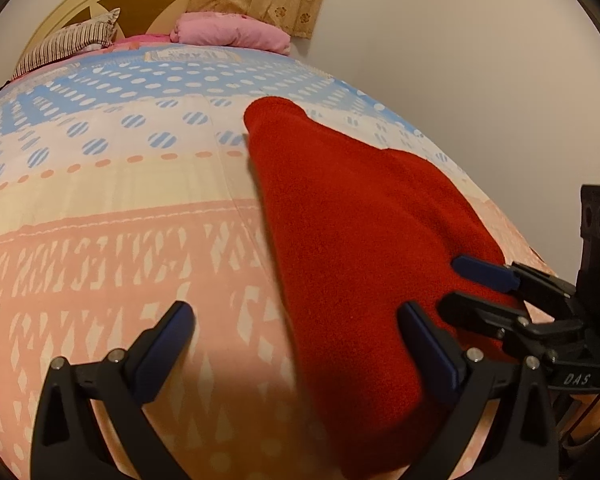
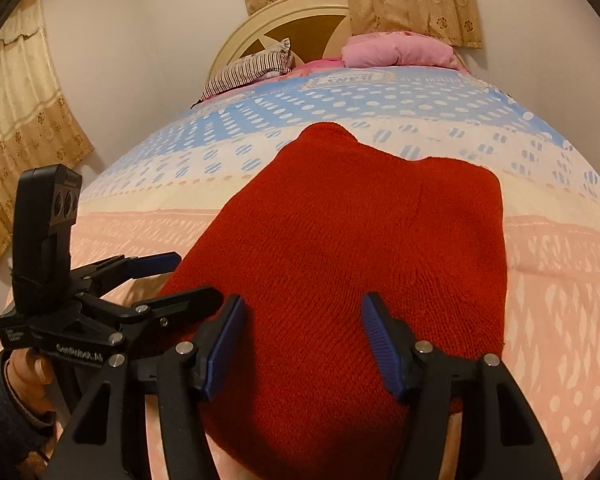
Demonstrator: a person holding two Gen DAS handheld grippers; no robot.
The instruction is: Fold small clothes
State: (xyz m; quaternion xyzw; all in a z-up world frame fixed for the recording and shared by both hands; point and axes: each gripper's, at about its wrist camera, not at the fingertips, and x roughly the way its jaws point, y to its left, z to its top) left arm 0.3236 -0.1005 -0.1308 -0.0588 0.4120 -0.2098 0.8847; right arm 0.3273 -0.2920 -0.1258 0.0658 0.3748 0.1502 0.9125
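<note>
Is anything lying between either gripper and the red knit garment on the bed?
Nothing visible. The red knit garment lies flat on the patterned bedsheet with no object on it. The right gripper is open directly over its near part; the left gripper, also open, sits at its left edge.

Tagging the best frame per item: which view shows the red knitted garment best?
The right wrist view: the red knitted garment lies nearly whole and centred on the bedsheet, knit texture visible. The left wrist view shows it skewed to one side, blurred, partly behind both grippers' fingers.
</note>
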